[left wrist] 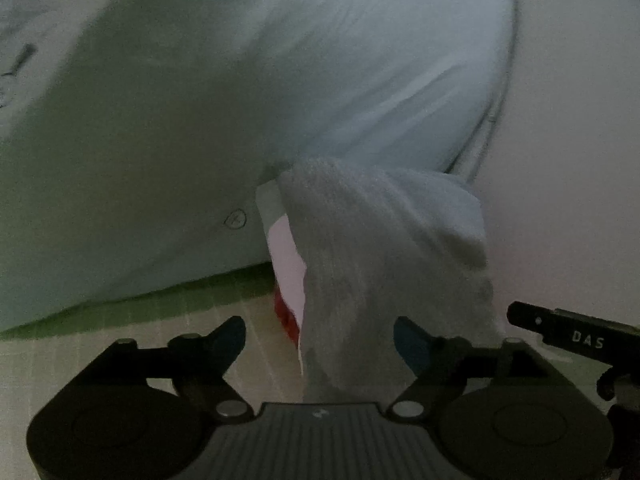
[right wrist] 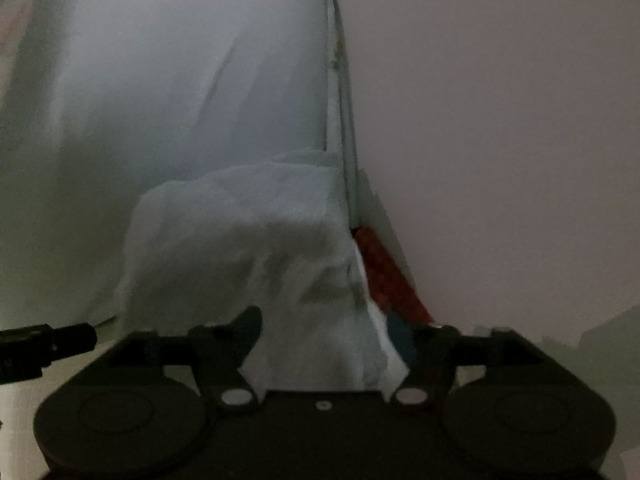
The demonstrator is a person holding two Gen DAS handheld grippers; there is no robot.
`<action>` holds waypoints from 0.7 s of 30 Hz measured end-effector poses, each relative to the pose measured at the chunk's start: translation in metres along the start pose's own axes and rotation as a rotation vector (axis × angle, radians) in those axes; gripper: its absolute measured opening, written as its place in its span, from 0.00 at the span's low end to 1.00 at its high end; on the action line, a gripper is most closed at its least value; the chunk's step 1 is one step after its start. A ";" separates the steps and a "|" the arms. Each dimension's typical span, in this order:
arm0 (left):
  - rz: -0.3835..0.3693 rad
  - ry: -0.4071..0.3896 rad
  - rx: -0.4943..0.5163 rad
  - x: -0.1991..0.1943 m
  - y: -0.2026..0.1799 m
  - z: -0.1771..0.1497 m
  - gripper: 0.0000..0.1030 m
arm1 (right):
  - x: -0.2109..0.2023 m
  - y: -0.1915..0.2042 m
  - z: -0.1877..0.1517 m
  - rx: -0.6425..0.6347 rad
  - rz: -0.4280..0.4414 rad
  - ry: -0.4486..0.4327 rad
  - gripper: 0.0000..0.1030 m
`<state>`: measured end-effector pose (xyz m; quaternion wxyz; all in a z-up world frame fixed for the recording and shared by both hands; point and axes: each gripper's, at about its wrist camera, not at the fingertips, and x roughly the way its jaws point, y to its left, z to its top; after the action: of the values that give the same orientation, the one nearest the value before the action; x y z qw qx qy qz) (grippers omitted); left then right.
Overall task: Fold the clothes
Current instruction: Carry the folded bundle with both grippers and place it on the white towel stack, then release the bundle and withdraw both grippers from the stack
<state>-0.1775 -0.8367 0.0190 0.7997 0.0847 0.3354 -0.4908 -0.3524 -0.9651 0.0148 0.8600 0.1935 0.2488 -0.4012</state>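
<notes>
A pale white garment [left wrist: 280,80] fills most of the left wrist view and hangs in a taut sheet away from me. A bunched ribbed edge of it [left wrist: 380,264] runs down between the fingers of my left gripper [left wrist: 320,340], whose jaws stand wide apart around the cloth. A white label and a red patch [left wrist: 286,312] show beside the bunch. In the right wrist view the same garment [right wrist: 180,80] stretches upward, and a thick bunch [right wrist: 248,248] lies between the fingers of my right gripper [right wrist: 328,336], jaws also apart. A red strip [right wrist: 384,272] shows at its right.
A pale gridded mat with a green border [left wrist: 160,300] lies below the cloth. The other gripper's black body [left wrist: 576,336] shows at the right edge of the left view, and at the left edge of the right view [right wrist: 40,348]. A plain pale wall [right wrist: 500,140] stands behind.
</notes>
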 end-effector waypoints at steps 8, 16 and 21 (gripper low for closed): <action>0.008 -0.013 -0.011 -0.078 0.014 -0.050 0.92 | -0.073 0.012 -0.037 0.008 0.030 -0.013 0.95; -0.002 0.017 -0.003 -0.124 0.033 -0.082 0.94 | -0.119 0.030 -0.078 -0.009 -0.035 -0.002 0.98; -0.021 -0.015 0.026 -0.151 0.040 -0.095 1.00 | -0.144 0.038 -0.103 0.000 -0.063 0.009 0.98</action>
<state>-0.2315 -0.6626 0.0332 0.7958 0.0879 0.3236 -0.5043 -0.4306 -0.8018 0.0218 0.8457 0.1875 0.2588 -0.4274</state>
